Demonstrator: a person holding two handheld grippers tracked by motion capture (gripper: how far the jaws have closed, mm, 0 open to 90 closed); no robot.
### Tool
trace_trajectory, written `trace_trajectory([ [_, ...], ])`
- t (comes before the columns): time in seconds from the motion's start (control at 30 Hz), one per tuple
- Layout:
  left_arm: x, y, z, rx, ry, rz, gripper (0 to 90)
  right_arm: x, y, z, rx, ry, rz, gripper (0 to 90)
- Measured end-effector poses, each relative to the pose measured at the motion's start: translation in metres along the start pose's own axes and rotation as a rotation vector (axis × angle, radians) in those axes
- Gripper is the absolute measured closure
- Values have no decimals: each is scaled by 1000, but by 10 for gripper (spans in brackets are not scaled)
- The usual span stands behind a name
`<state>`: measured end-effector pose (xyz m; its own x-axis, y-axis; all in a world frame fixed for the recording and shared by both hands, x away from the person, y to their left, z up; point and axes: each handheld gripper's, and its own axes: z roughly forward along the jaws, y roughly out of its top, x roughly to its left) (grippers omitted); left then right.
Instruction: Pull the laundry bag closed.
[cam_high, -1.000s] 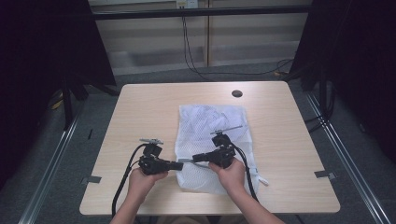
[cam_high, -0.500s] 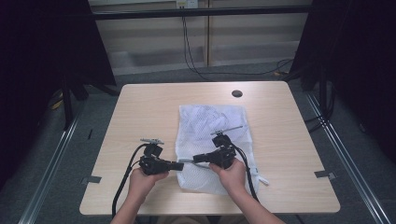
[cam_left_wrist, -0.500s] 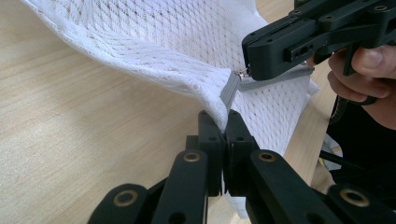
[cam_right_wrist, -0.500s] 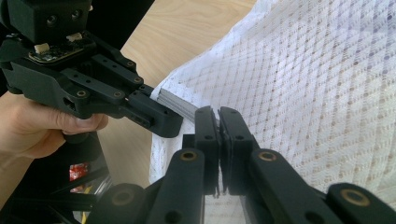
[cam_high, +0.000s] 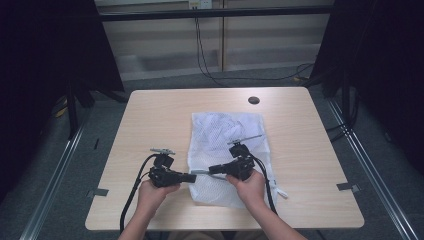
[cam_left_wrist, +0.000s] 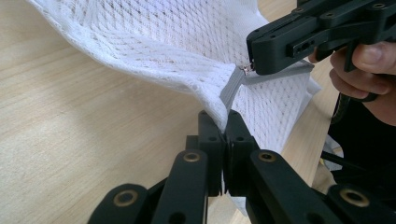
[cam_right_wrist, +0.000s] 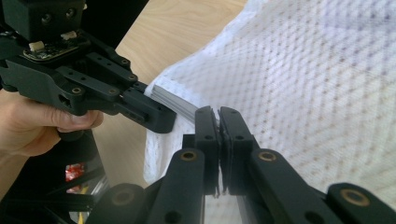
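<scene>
Mesh bag (cam_high: 226, 150) on table (cam_high: 150, 120) | edge pinched by both hand-held grippers

Even overhead light on the table (cam_high: 310, 150), dark surroundings, soft shadows, no glare, close-up foregrounds perhaps slightly blurred

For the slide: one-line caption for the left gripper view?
Left gripper pinches the white mesh bag edge while the right gripper grips its zipper.

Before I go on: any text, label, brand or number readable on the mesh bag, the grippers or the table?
None readable.
Mesh bag: plain white net with a grey zipper band, no tag showing.
Left gripper and right gripper: bare black parts, no markings.
Table: bare wood.
</scene>
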<state>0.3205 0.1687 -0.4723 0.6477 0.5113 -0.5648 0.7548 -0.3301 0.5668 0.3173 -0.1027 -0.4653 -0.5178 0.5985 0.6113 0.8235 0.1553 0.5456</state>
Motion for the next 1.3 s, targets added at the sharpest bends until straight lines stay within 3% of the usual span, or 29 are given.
trace_trajectory([
  [1.3,-2,1,2,10,-1,2,884,-7,-2,-7,-1,14,10,872],
])
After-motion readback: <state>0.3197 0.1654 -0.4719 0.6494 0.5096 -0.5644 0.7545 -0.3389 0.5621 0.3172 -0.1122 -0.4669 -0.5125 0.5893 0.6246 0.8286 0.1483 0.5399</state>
